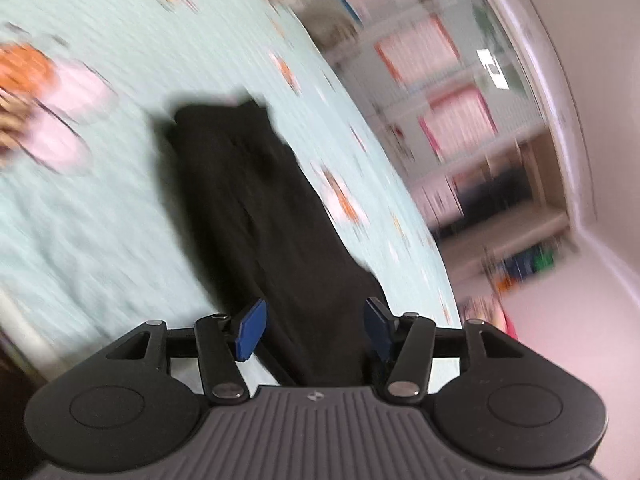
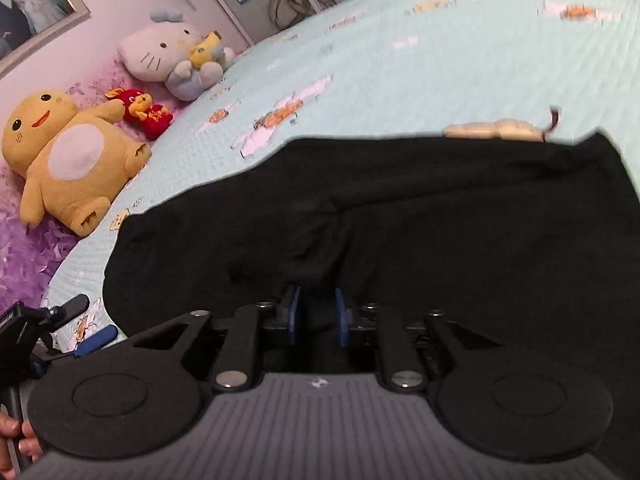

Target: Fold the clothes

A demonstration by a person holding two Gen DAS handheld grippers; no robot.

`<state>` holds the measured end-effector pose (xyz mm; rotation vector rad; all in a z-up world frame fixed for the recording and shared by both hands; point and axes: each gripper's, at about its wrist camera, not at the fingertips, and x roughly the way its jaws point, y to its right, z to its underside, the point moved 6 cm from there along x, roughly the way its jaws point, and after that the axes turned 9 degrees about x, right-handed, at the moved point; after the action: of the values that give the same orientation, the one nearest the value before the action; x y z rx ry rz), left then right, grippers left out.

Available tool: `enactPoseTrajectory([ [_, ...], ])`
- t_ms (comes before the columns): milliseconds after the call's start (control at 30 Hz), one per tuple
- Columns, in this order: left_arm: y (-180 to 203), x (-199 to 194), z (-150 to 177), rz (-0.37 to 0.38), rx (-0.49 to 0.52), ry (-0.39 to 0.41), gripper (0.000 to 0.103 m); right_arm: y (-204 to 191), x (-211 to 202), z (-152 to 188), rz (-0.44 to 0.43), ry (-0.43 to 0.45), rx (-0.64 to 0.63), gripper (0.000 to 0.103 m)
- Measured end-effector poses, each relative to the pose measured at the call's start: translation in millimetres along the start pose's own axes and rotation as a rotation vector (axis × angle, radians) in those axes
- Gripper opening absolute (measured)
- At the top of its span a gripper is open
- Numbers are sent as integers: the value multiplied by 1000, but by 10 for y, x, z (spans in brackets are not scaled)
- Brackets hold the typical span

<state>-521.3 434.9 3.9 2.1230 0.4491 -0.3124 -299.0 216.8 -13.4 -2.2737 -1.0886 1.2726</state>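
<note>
The bed (image 2: 400, 64), covered in a pale green quilted spread with orange and pink flower prints, filled most of both views. On it lay the black garment (image 2: 440, 220), spread in a long dark shape across the near part of the spread; in the left wrist view, which was blurred, it ran away from the camera as a narrow strip (image 1: 256, 208).

Along the bed's far edge, against a pink wall, sat a yellow plush toy (image 2: 72, 160), a white cat plush (image 2: 168, 56) hugging a small doll, and a small red plush (image 2: 144, 112) between them.

The right tongs (image 2: 317, 312) were clenched on a bunched fold of the black garment, blue pads pressed against the cloth on both sides. The left tongs (image 1: 316, 328) stood released, their blue pads (image 1: 250, 330) well apart with the garment's near end lying between them, not pinched. A hand (image 2: 16, 440) showed at the lower left corner of the right wrist view.
</note>
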Motion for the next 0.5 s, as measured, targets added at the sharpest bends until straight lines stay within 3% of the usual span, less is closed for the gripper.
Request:
enactPoseTrajectory([
  [133, -366, -118, -205, -57, -102, 90, 57, -68, 36, 61, -15, -5, -17, 44],
  [267, -528, -90, -317, -70, -145, 108, 57, 16, 127, 135, -3, -7, 3, 45],
  [500, -572, 115, -526, -42, -131, 111, 61, -23, 147, 154, 25, -14, -38, 46],
])
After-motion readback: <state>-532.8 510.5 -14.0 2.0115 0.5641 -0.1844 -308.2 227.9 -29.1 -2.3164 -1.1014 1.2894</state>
